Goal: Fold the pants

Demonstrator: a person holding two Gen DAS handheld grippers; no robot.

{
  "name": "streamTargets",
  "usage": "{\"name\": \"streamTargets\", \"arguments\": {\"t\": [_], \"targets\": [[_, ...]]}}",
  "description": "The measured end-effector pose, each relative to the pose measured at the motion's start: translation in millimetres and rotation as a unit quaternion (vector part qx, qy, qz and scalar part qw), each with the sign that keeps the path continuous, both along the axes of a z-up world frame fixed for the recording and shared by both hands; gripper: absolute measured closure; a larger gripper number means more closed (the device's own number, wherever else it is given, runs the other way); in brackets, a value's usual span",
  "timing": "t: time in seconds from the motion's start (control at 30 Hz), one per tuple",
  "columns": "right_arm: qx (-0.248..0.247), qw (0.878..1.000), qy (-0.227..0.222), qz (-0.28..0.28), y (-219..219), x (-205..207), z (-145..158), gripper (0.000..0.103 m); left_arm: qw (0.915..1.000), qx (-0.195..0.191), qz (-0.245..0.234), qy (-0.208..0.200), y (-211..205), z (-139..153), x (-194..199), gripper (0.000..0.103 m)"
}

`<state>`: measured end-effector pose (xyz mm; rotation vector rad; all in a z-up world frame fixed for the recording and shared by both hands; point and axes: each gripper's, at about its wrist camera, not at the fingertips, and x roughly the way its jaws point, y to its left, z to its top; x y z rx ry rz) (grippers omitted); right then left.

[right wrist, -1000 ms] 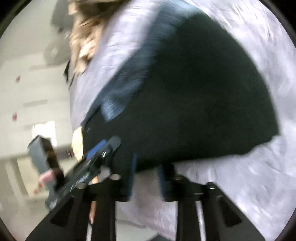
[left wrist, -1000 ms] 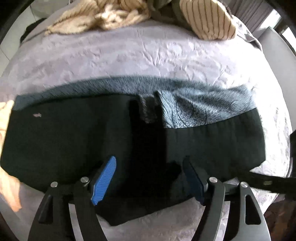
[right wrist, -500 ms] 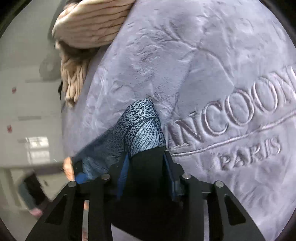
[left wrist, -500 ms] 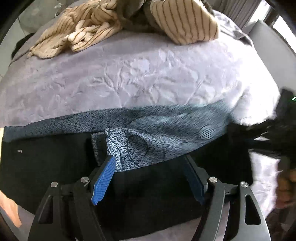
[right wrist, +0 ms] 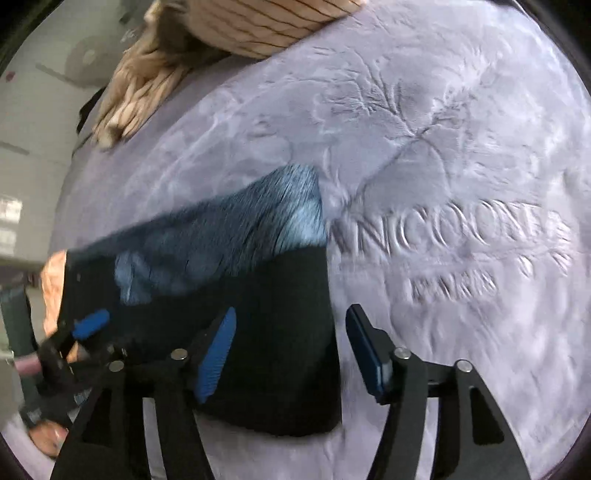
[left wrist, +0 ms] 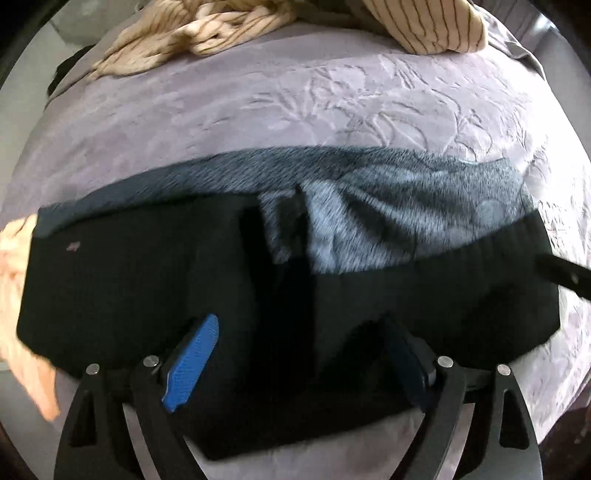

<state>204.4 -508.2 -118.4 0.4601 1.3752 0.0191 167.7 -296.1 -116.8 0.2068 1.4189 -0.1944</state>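
Note:
The pants (left wrist: pixel 147 280) lie folded across the lilac bed cover (left wrist: pixel 258 110), black on the near side with a blue-grey patterned band (left wrist: pixel 388 206) along the far side. My left gripper (left wrist: pixel 301 363) points down over the black cloth near its front edge. Its jaws are opening, and the cloth lies under them, not pinched. In the right wrist view, my right gripper (right wrist: pixel 290 352) straddles the right end of the pants (right wrist: pixel 266 295). Its jaws are opening too, with the right pad standing off the fabric. The left gripper's blue pad (right wrist: pixel 90 323) shows at the left.
A heap of beige striped clothes (left wrist: pixel 221 33) lies at the far side of the bed and shows again as the striped heap (right wrist: pixel 258 22). Embossed lettering (right wrist: pixel 450 236) marks the cover right of the pants. A peach cloth (left wrist: pixel 18 280) lies at the pants' left end.
The right jaws held the black end of the pants and have now spread off it. The left jaws have widened, and the left view has pulled back toward the pants' near edge.

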Motion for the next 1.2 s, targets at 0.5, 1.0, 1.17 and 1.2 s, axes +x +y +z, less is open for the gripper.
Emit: {"name": "streamTargets", "arguments": {"t": [0.5,1.0,1.17,1.2], "targets": [[0.048,0.998,0.02,0.023,5,-69,51,0.022,0.9977,0.012,0.065,-0.011,19,68,-80,0.013],[0.049,0.996,-0.001,0.071,55,-54,64,0.017,0.9948,0.023,0.093,-0.034,68,81,-85,0.013],[0.04,0.998,0.003,0.044,82,-51,61,0.006,0.9977,0.02,0.059,-0.029,99,76,-72,0.013],[0.039,0.999,0.002,0.037,90,-51,61,0.003,0.9981,0.017,0.053,-0.029,107,76,-68,0.013]]}}
